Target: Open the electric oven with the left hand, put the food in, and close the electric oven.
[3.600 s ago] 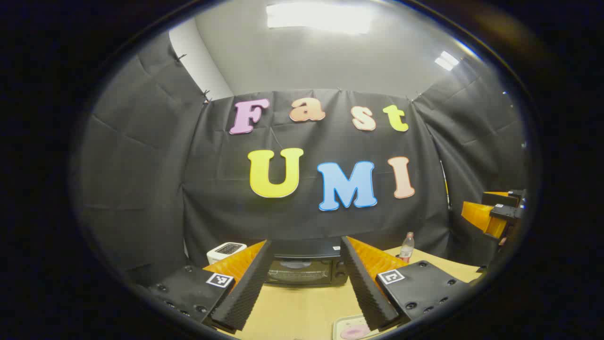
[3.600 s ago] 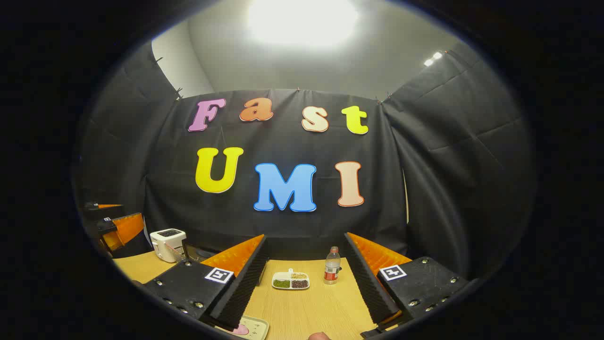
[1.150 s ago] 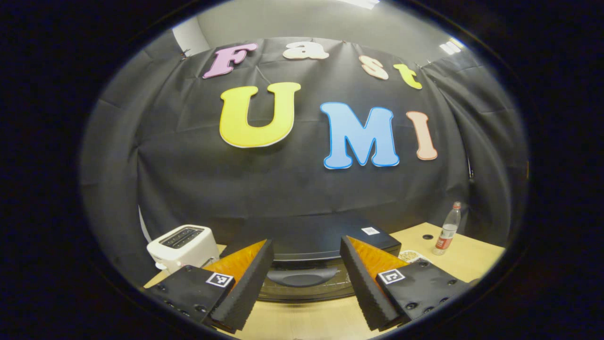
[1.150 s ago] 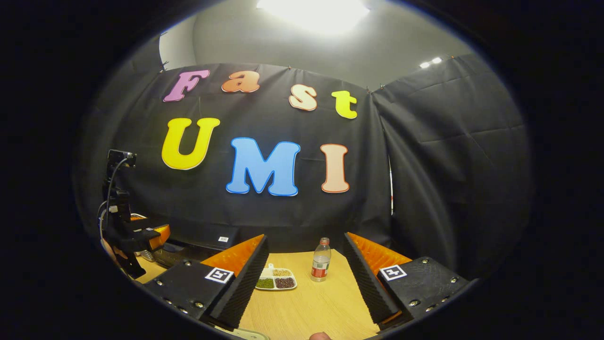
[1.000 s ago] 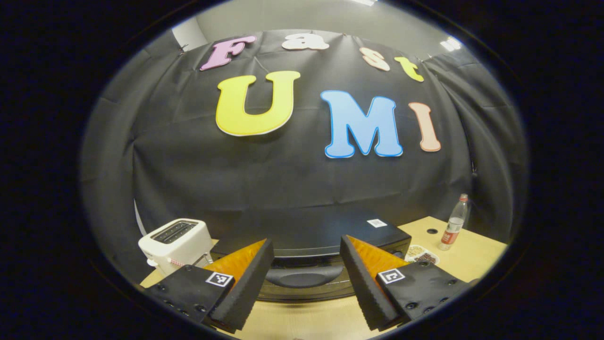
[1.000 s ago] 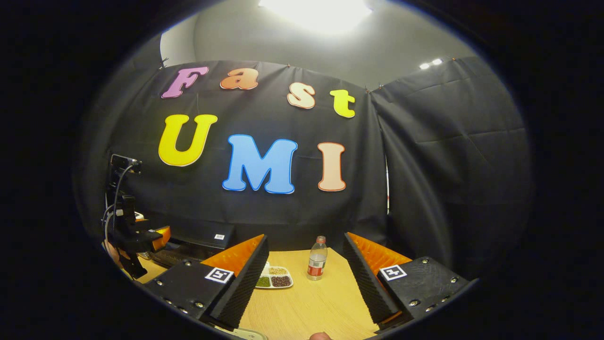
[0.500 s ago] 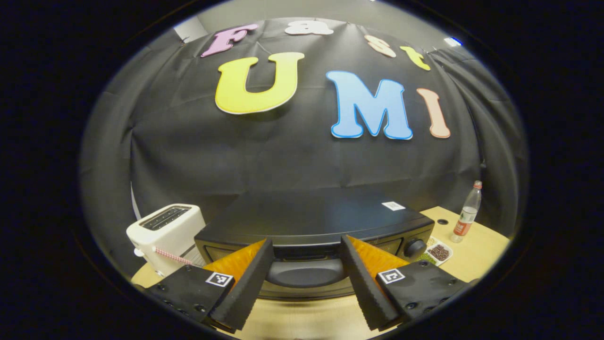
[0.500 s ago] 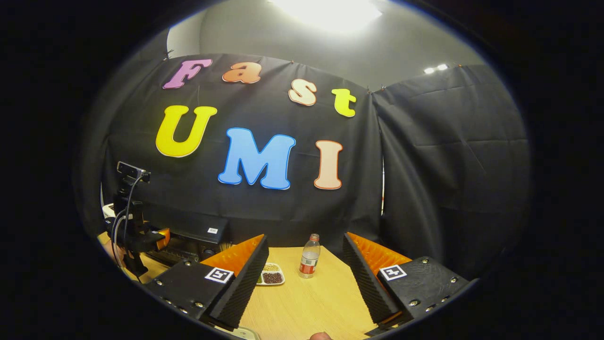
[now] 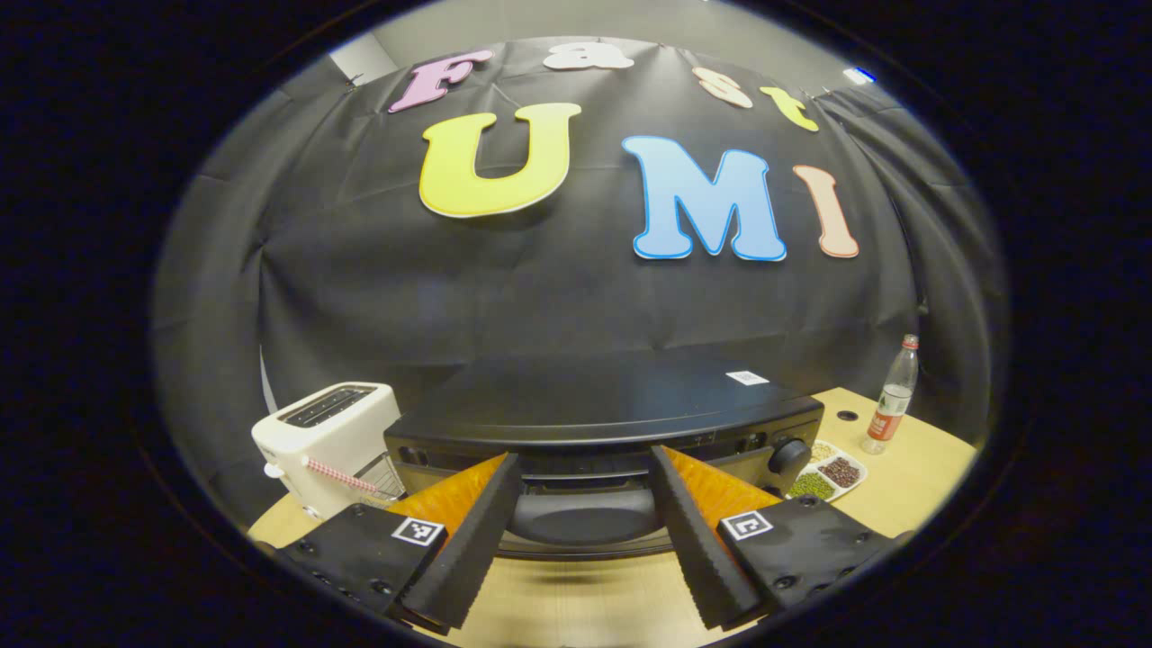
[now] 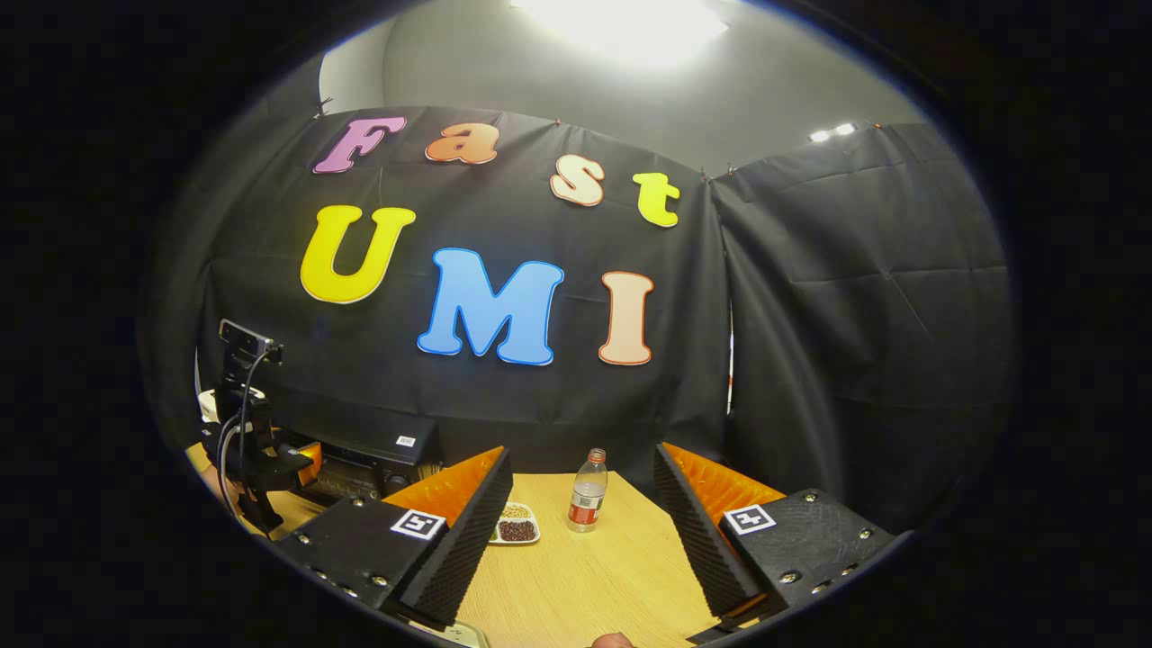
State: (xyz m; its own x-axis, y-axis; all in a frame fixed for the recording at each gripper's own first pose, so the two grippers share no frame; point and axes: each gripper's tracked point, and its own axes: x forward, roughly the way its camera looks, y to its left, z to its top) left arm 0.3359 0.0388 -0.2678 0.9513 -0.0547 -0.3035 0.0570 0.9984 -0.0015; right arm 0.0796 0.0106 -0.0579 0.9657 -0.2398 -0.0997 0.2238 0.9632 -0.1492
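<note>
The black electric oven (image 9: 594, 405) stands close in front in the left gripper view, door facing me. Its dark curved handle (image 9: 583, 515) lies between the two fingers of my left gripper (image 9: 583, 481), which is open and does not press on it. In the right gripper view the oven (image 10: 369, 454) sits at the far left, with the left gripper (image 10: 270, 459) and its cabled camera mast in front of it. My right gripper (image 10: 582, 477) hangs open over the wooden table (image 10: 585, 585), holding nothing. A pale tray edge (image 10: 457, 635) peeks in at the bottom.
A white toaster (image 9: 324, 436) stands left of the oven. Right of the oven lie a divided dish of beans (image 9: 828, 472) and a plastic bottle (image 9: 891, 396); the same dish (image 10: 516, 524) and bottle (image 10: 587, 504) lie ahead of the right gripper.
My left gripper has moved forward to the oven, so the handle now sits between its open fingers. The right gripper has drifted slightly and stayed open.
</note>
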